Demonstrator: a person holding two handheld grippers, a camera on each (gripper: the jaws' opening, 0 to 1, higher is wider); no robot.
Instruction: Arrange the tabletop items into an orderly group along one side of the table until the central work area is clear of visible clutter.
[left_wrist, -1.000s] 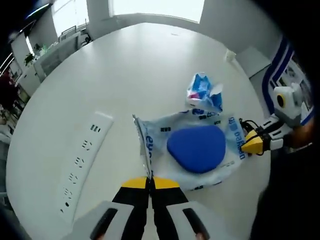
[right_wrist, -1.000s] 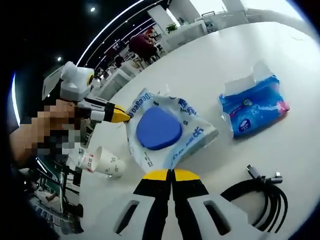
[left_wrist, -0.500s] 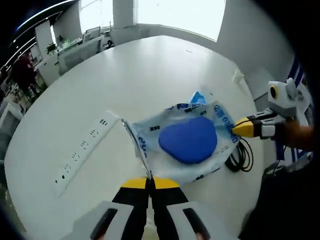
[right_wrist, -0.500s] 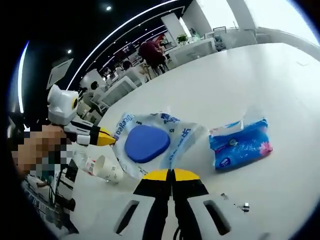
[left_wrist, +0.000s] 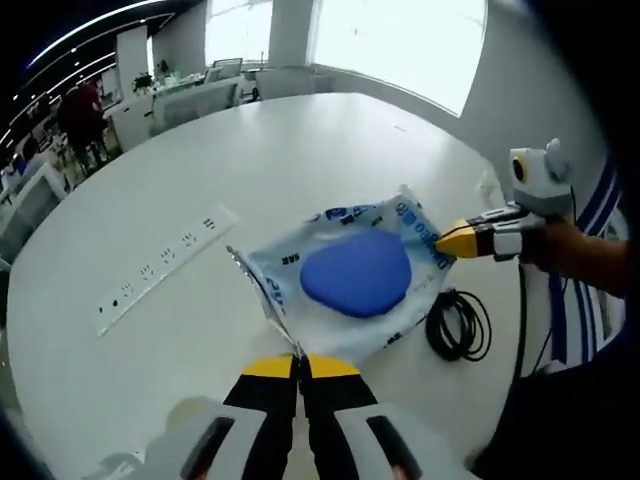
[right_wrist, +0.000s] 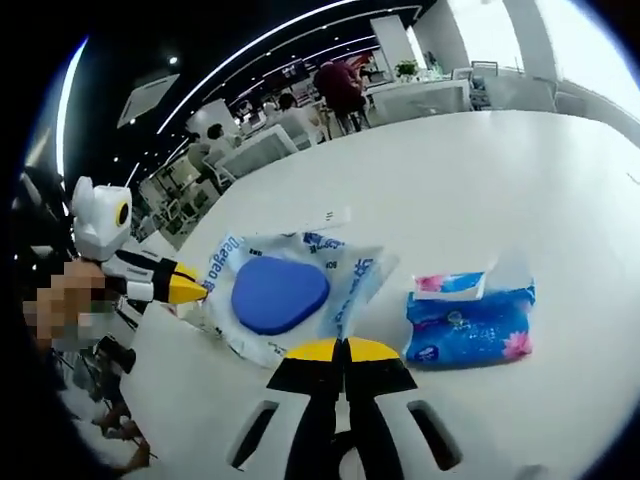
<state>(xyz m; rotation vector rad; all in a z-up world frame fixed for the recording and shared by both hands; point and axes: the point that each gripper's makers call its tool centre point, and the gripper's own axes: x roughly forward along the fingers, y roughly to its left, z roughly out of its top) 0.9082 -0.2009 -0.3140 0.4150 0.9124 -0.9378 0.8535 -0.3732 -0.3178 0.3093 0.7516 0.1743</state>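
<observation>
In the left gripper view the left claw (left_wrist: 299, 362) is pinching the near edge of a clear printed plastic bag (left_wrist: 345, 280), its yellow-tipped jaws closed together on the film. The bag is holding a blue pad (left_wrist: 356, 272) and is being stretched above the white round tabletop (left_wrist: 200, 150). At the right of this view the right claw (left_wrist: 447, 241) is gripping the bag's far corner, its jaws pressed onto the plastic, with a hand (left_wrist: 575, 255) behind it. A coiled black cable (left_wrist: 458, 325) is lying on the tabletop just right of the bag, and a white power strip (left_wrist: 165, 269) is lying well to the left.

In the right gripper view the right claw (right_wrist: 341, 352) is showing its jaws closed on the bag (right_wrist: 285, 290) at its near edge, and the blue pad (right_wrist: 277, 293) is sitting inside. The left claw (right_wrist: 195, 291) is coming in from the left and clamping the bag's opposite corner. A blue tissue pack (right_wrist: 470, 322) is lying on the tabletop (right_wrist: 480, 170) just right of the bag, apart from it. People are standing far off among desks in the background
</observation>
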